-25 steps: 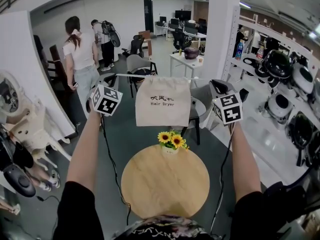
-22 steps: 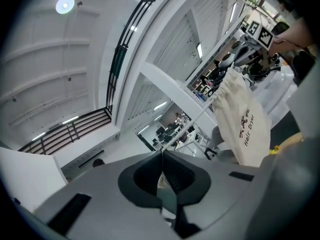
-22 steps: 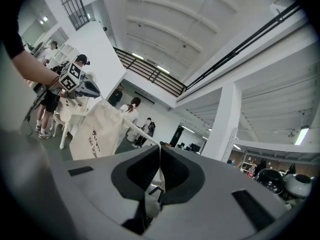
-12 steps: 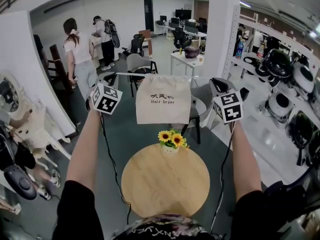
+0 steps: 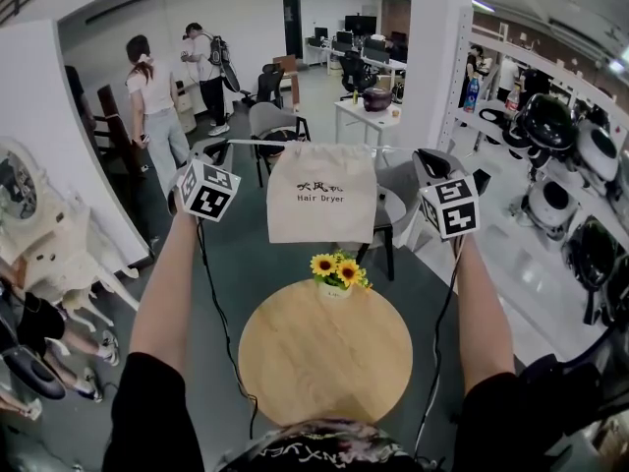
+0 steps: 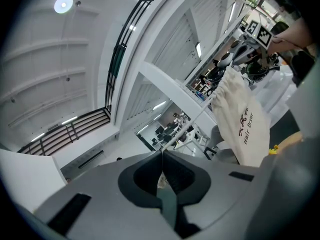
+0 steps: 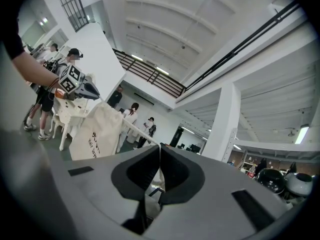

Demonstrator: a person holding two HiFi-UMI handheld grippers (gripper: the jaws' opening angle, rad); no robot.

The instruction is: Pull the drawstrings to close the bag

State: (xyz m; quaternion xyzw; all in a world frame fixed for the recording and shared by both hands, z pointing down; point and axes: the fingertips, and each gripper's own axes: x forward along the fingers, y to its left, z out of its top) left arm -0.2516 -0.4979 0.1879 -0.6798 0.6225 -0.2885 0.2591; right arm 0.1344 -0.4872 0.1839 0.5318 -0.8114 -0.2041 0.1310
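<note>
A beige cloth bag (image 5: 320, 197) printed "Hair Dryer" hangs in the air above the table, carried by its white drawstring (image 5: 246, 147), which runs taut to both sides. My left gripper (image 5: 218, 152) is up at the bag's left, shut on the left string end. My right gripper (image 5: 425, 163) is level with it on the right, shut on the other end. In the left gripper view the string leaves the closed jaws (image 6: 162, 153) and climbs to the bag (image 6: 241, 118). In the right gripper view it runs from the jaws (image 7: 159, 148) to the bag (image 7: 96, 133).
A round wooden table (image 5: 324, 362) stands below, with a small pot of sunflowers (image 5: 337, 275) at its far edge under the bag. Chairs (image 5: 270, 126) and two people (image 5: 152, 96) are behind on the left. A white pillar (image 5: 437, 57) and shelves of helmets (image 5: 550, 136) are on the right.
Both grippers and the bag have drifted slightly upward, string still taut. The people in the background have stepped further away.
</note>
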